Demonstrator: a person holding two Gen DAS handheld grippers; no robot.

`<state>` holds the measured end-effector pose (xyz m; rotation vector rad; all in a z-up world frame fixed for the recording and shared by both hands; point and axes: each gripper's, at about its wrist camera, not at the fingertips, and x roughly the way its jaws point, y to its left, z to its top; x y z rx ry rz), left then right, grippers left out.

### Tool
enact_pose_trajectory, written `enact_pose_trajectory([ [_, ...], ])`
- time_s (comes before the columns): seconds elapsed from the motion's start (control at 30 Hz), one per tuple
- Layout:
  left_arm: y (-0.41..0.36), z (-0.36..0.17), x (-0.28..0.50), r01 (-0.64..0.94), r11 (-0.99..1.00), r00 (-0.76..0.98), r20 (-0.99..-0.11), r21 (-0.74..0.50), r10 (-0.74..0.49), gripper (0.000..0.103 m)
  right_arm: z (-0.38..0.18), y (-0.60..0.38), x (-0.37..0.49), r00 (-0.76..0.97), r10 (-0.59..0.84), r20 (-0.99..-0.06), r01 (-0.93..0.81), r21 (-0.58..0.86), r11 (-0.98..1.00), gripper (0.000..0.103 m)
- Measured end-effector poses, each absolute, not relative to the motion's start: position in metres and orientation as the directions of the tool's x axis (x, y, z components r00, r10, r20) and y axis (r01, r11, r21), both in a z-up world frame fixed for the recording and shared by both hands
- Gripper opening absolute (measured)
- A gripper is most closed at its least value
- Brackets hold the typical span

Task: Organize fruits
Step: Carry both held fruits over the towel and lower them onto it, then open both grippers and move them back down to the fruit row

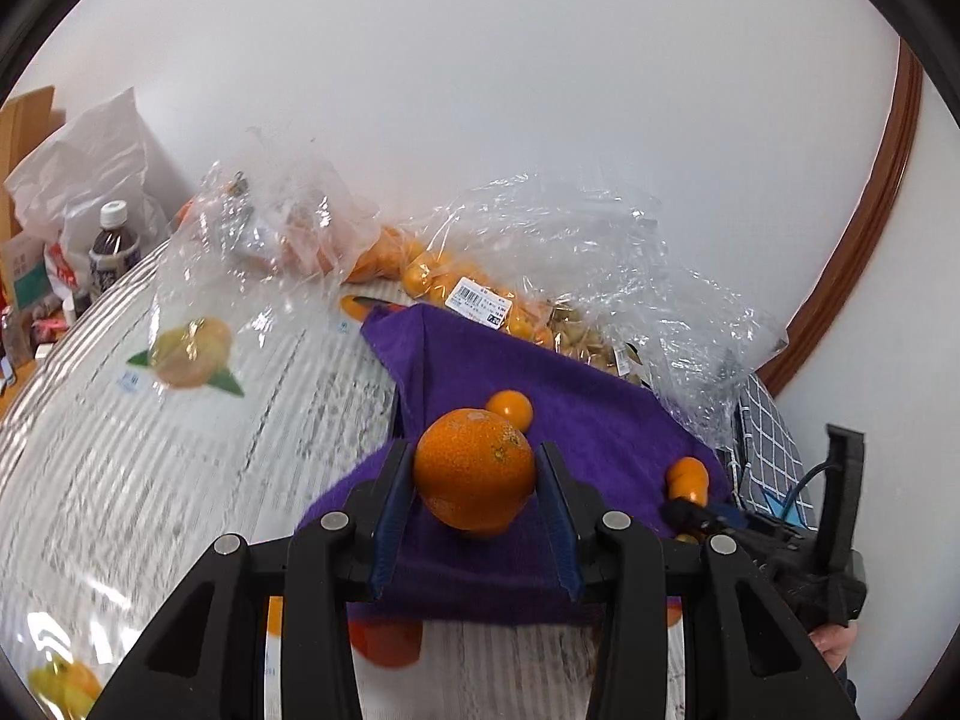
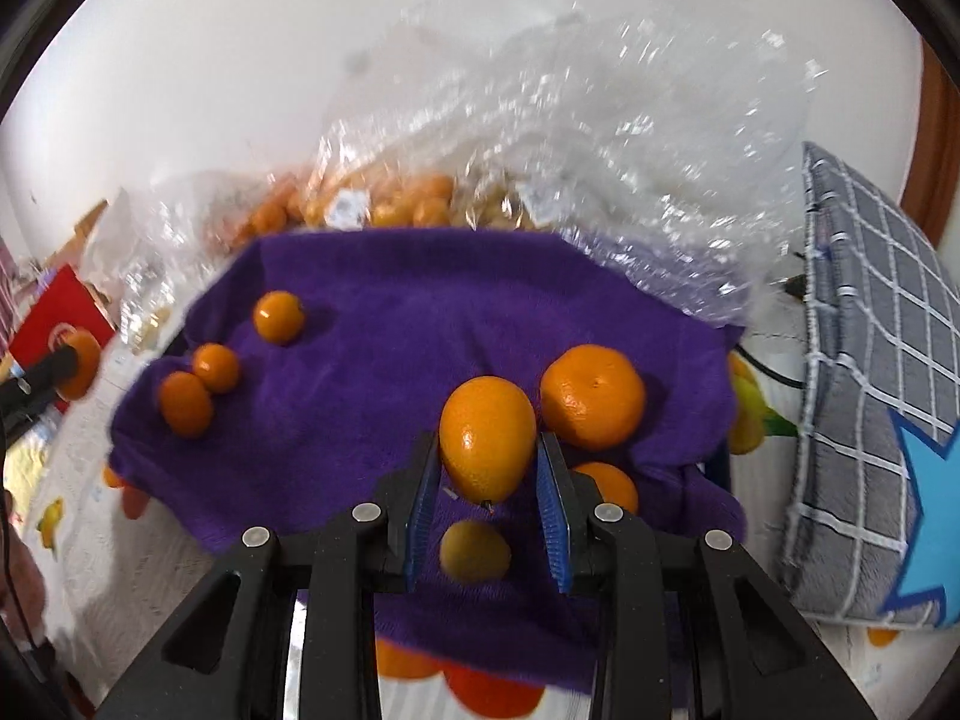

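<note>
Both hands mid-carry | left gripper (image 1: 474, 474) clamps an orange (image 1: 474, 468) – right gripper (image 2: 487, 450) clamps a kumquat (image 2: 487, 435) | next, likely: set each among its kind on the cloth (image 2: 390, 276).

Left claw (image 1: 474, 468): both black arms with blue pads reach forward and angle downward, pads pressed on either side of a mandarin (image 1: 474, 471), held clear of the surface. Right claw (image 2: 487, 450): same downward tilt, pads (image 2: 423, 495) closed on a smaller oval orange fruit (image 2: 487, 438). In the left view, the right claw's body sits at lower right, with part of a hand (image 1: 834, 642) beneath it.
</note>
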<state>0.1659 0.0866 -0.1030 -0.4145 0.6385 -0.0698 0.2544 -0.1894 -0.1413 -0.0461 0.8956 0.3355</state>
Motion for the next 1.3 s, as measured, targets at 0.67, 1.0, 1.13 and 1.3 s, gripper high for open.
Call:
enact_pose_trajectory([
  [0.67,0.021,-0.129,0.246,0.014,0.946,0.654,-0.712,-0.325,-0.255,0.039,-0.136,-0.19,0.232,0.584,0.305,-0.752,-0.367,0.091,0.926,0.051],
  [1.0,-0.012,-0.145,0.269,-0.026,0.976,0.588,-0.793,-0.214,-0.158,0.039,-0.123,-0.229,0.229,0.628,0.306,-0.716,-0.278,0.161,0.947,0.053],
  [1.13,-0.019,-0.148,0.272,-0.038,0.987,0.583,-0.806,-0.157,-0.106,0.039,-0.128,-0.236,0.233,0.626,0.282,-0.727,-0.252,0.153,0.956,0.053],
  [1.3,-0.023,-0.148,0.266,-0.03,0.991,0.582,-0.808,-0.128,-0.087,0.045,-0.129,-0.242,0.235,0.629,0.284,-0.723,-0.232,0.174,0.957,0.056],
])
